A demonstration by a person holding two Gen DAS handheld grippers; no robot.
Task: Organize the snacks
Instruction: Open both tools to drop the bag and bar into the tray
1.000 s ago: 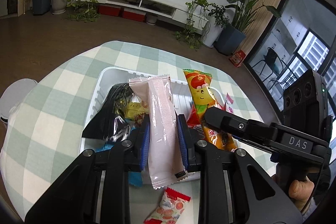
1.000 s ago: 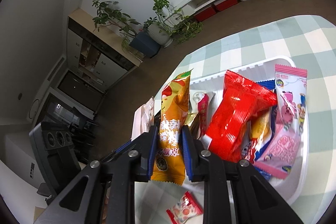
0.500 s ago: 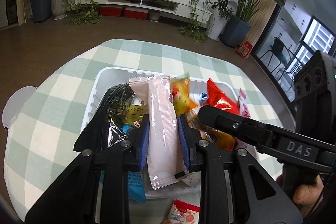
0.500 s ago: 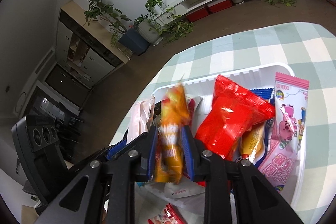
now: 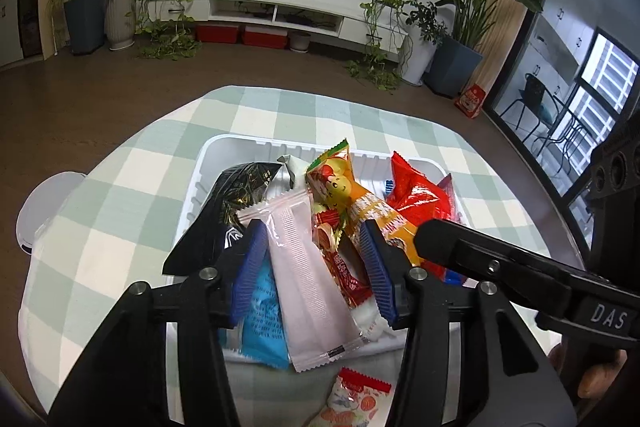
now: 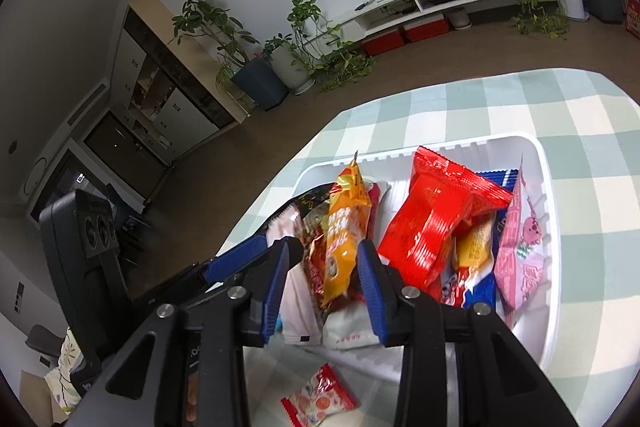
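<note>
Snacks fill a white tray [image 5: 224,163] that stands on a counter [image 5: 132,179] covered with a green-and-white checked cloth.

Left tongs [image 5: 316,267]: the jaws have just been opening and now stand spread. A pale pink packet [image 5: 312,279] lies between them on the pile, its near end hanging over the tray's near rim. The blue pads do not press on it.

Right tongs [image 6: 324,275]: the jaws have likewise just been opening and stand spread. An orange packet [image 6: 344,231] lies between them, resting on the other snacks in the left half of the tray. A gap shows on each side of the packet.

Other tray contents:
- a black packet [image 5: 236,199] at the far left;
- a light blue packet [image 5: 262,315] beside the pink one;
- a red bag [image 6: 436,223] at the centre;
- a pink cartoon-printed packet [image 6: 520,247] against the right wall.

A small candy wrapper with red ends [image 6: 320,397] lies on the cloth just near of the tray, outside it. The two pairs of tongs are side by side at the tray's near edge.
</note>
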